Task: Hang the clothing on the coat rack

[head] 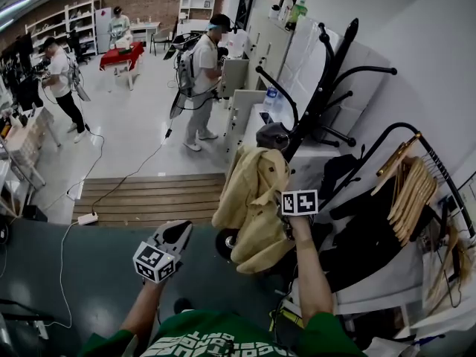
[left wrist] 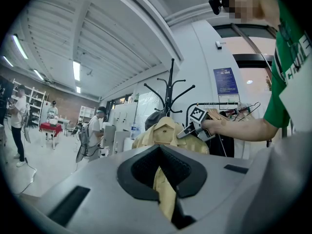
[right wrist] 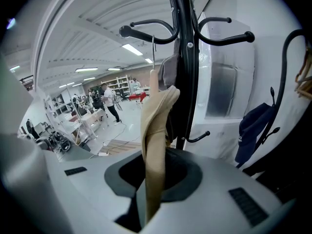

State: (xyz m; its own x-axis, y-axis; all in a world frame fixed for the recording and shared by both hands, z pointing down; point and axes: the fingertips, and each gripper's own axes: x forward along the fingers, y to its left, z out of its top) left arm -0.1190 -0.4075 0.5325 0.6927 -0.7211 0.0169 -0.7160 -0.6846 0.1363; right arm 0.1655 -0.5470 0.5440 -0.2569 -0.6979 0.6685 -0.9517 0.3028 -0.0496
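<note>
Head view: a tan jacket (head: 249, 192) is seen hanging on the black coat rack (head: 321, 88) at the right of the scene. The right gripper (head: 288, 208) is held against the jacket's right side. The left gripper (head: 177, 234) is held nearer and to the left, apart from the cloth.

Left gripper view: the jaws are parted by a narrow slit and nothing is gripped. Jacket cloth farther off is seen through the slit.

Right gripper view: a fold of the jacket is pinched between the jaws. Its hanger (right wrist: 153, 79) is hooked over an upper arm of the rack.
</note>
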